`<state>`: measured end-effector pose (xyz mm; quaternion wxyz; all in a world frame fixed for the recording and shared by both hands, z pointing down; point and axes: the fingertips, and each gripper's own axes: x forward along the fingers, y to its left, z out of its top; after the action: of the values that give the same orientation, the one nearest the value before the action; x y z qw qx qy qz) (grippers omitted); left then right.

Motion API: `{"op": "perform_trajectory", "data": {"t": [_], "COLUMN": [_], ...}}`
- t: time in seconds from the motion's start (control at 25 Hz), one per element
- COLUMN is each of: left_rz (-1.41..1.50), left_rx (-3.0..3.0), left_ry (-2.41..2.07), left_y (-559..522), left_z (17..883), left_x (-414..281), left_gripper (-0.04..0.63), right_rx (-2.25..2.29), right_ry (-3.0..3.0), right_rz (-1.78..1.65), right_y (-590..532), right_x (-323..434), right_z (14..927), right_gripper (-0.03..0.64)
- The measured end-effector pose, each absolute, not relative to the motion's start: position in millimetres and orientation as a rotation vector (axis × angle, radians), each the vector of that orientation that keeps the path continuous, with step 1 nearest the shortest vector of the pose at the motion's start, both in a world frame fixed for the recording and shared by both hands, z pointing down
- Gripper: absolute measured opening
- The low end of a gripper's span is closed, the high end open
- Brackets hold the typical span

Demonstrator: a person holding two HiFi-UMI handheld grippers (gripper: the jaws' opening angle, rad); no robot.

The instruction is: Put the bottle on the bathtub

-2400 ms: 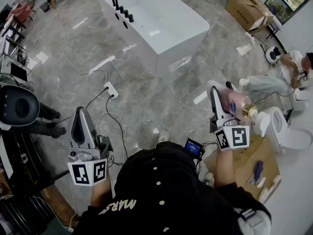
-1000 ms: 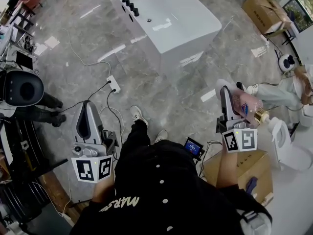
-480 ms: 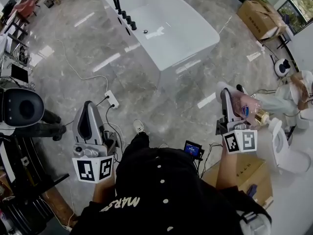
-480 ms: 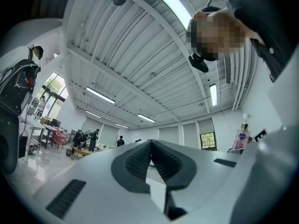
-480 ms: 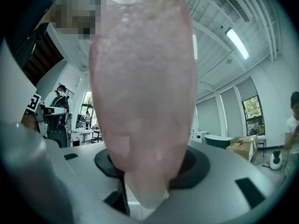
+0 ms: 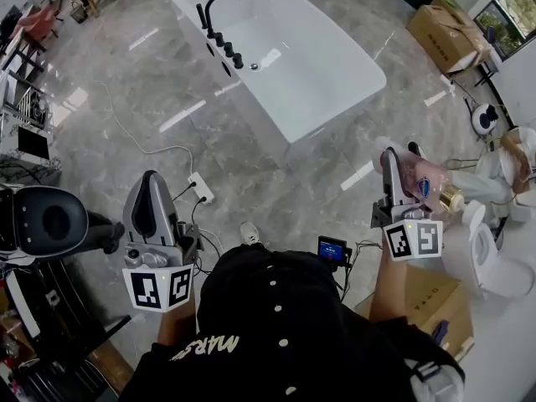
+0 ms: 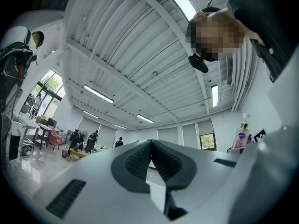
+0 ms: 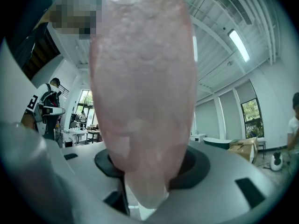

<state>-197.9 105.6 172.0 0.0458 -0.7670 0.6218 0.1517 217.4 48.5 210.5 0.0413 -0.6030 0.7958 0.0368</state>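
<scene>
bottle pinched in right jaws, bathtub well ahead

right gripper (image 6: 392, 167): jaws partway spread and pinching the pink bottle (image 6: 421, 181). in the right gripper view the bottle body (image 8: 142, 87) fills the whole gap, and the dark pads (image 8: 198, 164) press it from both sides. gold collar (image 6: 452, 198) and white pump sit at the end away from the jaws, off to their right in the head view. the bottle touches only the jaws and is held in the air over the grey floor (image 6: 276, 166).

left gripper (image 6: 151, 182): jaws pressed together, nothing between them. the left gripper view shows the two ribbed pads (image 7: 138, 161) meeting edge to edge. from that view the bottle (image 7: 242, 135) shows far off to the right of the left jaws, upright, pump on top.

white bathtub (image 6: 331, 111) stands on the floor well ahead of both pairs of jaws. it is ahead-right of the left ones and ahead-left of the right ones, well apart from the bottle. black faucet (image 6: 219, 5) and a row of black knobs (image 6: 226, 48) sit on its rim on the side nearer the left jaws.

white power strip (image 6: 201, 188) with cables lies on the floor just ahead of the left jaws, slightly to their right. cardboard box (image 6: 440, 19) is far ahead of the right jaws, to their right. white toilet (image 6: 494, 262) is to the right of the right gripper, behind its jaws. the person's dark top (image 6: 285, 333) fills the bottom between the two grippers.
</scene>
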Motion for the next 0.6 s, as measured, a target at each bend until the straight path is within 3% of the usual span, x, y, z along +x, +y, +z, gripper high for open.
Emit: {"op": "perform_trajectory", "data": {"t": [0.6], "left_rz": [0.441], "left_rx": [-2.409], "left_ry": [1.918], "left_y": [41], "left_z": [193], "left_x": [-248], "left_gripper": [0.009], "right_rx": [-1.913], "right_ry": [2.457], "right_rz": [0.103], "right_y": [-11], "right_x": [175], "right_z": [221], "right_gripper": [0.224]}}
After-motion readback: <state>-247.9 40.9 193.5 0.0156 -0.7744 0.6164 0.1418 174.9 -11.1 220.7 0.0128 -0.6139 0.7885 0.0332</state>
